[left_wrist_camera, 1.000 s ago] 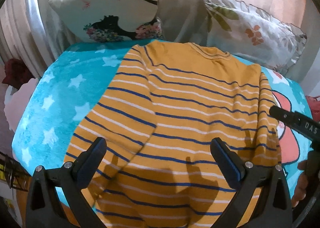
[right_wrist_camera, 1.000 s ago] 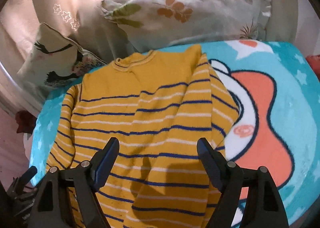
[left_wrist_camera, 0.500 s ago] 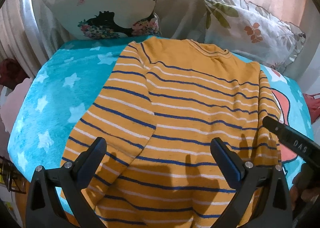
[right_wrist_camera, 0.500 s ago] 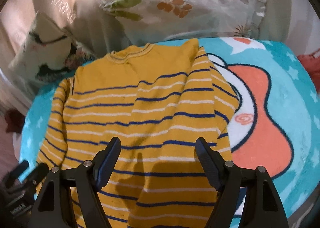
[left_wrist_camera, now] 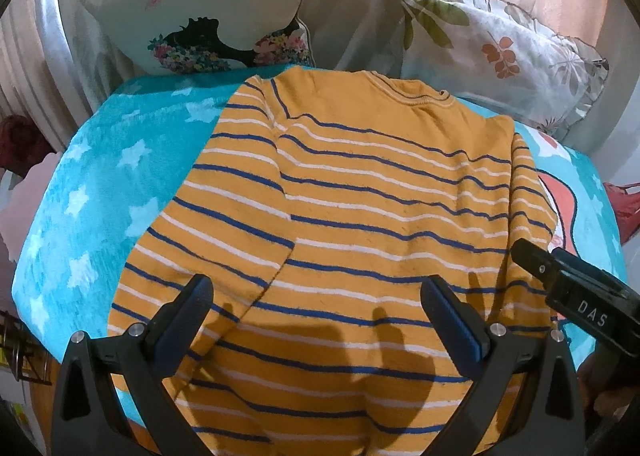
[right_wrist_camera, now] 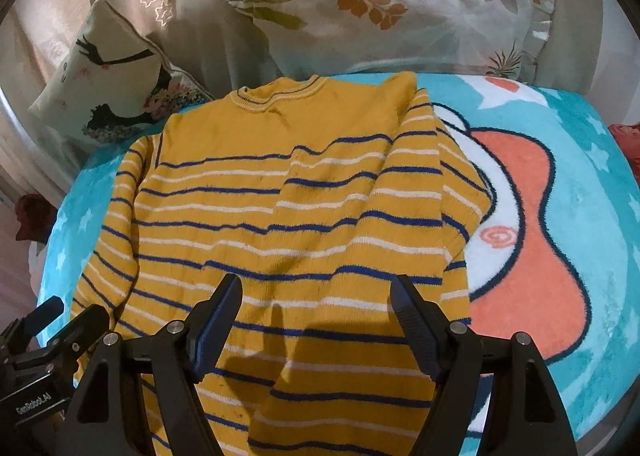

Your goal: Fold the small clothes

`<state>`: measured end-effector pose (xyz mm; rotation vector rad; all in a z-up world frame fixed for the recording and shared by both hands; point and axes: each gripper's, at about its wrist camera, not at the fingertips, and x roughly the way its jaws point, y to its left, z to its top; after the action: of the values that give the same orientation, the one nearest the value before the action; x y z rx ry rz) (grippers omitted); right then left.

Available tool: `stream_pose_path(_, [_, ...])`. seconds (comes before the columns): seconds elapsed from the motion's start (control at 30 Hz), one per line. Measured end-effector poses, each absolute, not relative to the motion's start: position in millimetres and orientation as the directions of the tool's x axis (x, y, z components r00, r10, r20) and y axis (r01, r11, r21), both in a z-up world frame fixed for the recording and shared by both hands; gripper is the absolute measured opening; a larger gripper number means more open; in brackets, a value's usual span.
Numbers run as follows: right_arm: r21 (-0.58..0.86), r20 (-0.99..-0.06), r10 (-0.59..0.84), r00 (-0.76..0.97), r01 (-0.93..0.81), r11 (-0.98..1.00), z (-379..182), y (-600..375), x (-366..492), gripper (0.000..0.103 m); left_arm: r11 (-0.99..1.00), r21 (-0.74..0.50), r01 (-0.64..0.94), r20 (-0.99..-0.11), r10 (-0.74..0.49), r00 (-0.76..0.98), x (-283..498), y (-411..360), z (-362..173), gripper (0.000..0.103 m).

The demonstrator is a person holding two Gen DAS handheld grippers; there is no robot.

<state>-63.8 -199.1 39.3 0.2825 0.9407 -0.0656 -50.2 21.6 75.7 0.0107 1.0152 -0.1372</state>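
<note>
A small mustard-yellow sweater (left_wrist_camera: pixel 360 191) with thin blue and white stripes lies spread flat, collar at the far end and hem at the near end. The chest just below the ribbed collar (right_wrist_camera: pixel 276 97) is plain yellow; the stripes begin lower down. Both sleeves lie down along the body, the left sleeve (left_wrist_camera: pixel 208 223) slanting toward the near left, the right sleeve (right_wrist_camera: pixel 436 191) along the right edge. The knit is slightly rumpled, with soft creases across the middle.

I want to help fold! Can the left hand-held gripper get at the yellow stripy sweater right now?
Probably yes. The left hand-held gripper hangs open right over the striped sweater, and nothing lies between them.
</note>
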Motion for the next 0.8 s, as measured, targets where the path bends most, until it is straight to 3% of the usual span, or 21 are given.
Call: stream_pose_path(0.8, [0.213,-0.812,0.102,0.575,0.129,0.968,33,-215,-90,0.081,0.996,-0.042,0.074,-0.853,-0.074,0.516,-83,0,74,0.103])
